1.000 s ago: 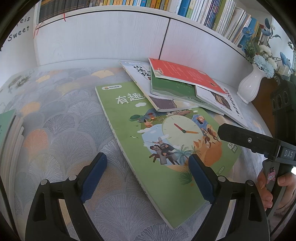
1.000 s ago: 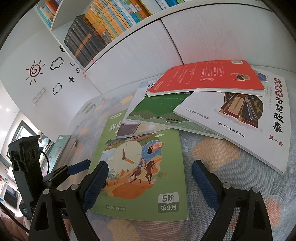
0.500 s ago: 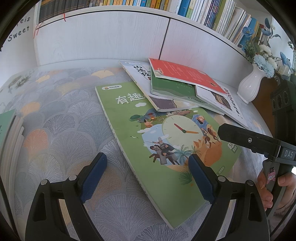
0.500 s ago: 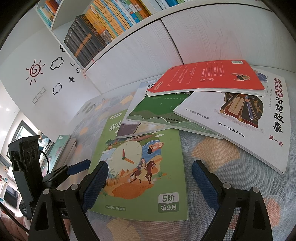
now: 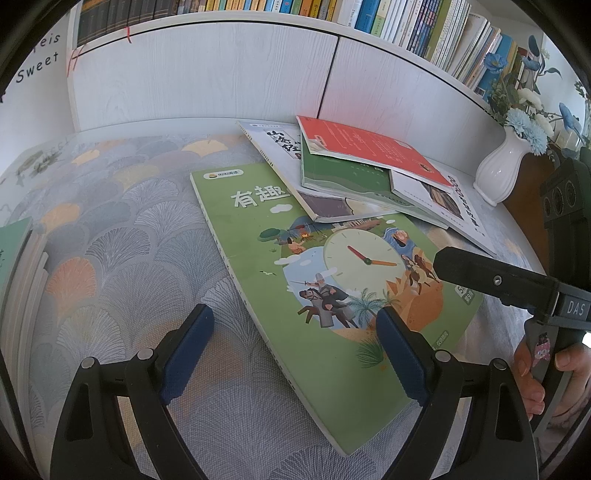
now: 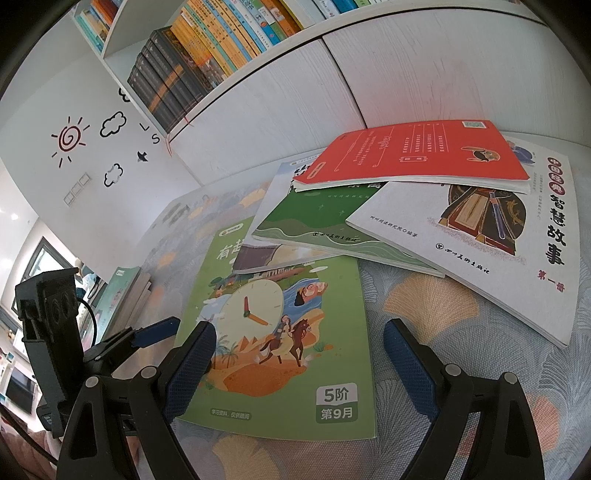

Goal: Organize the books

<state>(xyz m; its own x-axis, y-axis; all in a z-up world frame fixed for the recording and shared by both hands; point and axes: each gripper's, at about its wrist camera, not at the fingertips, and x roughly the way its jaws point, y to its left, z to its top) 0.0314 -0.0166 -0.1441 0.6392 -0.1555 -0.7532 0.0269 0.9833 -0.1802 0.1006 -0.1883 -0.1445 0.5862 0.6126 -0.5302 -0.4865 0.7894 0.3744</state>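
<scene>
A large light-green book with a clock on its cover (image 5: 332, 277) (image 6: 280, 332) lies flat on the patterned tablecloth. A loose pile overlaps its far end: a grey-white book (image 5: 280, 147), a dark green book (image 5: 343, 177) (image 6: 317, 221), a white book with a robed figure (image 6: 480, 236) and a red book (image 5: 369, 147) (image 6: 413, 155) on top. My left gripper (image 5: 291, 317) is open above the clock book's long left edge. My right gripper (image 6: 299, 328) is open above that book's near right corner. Neither holds anything.
A stack of books (image 5: 18, 277) (image 6: 122, 291) stands at the table's left edge. A white vase with blue flowers (image 5: 498, 173) sits at the far right. Behind the table is a white cabinet below a shelf full of books (image 5: 406, 22). A hand (image 5: 532, 373) holds the right gripper's handle.
</scene>
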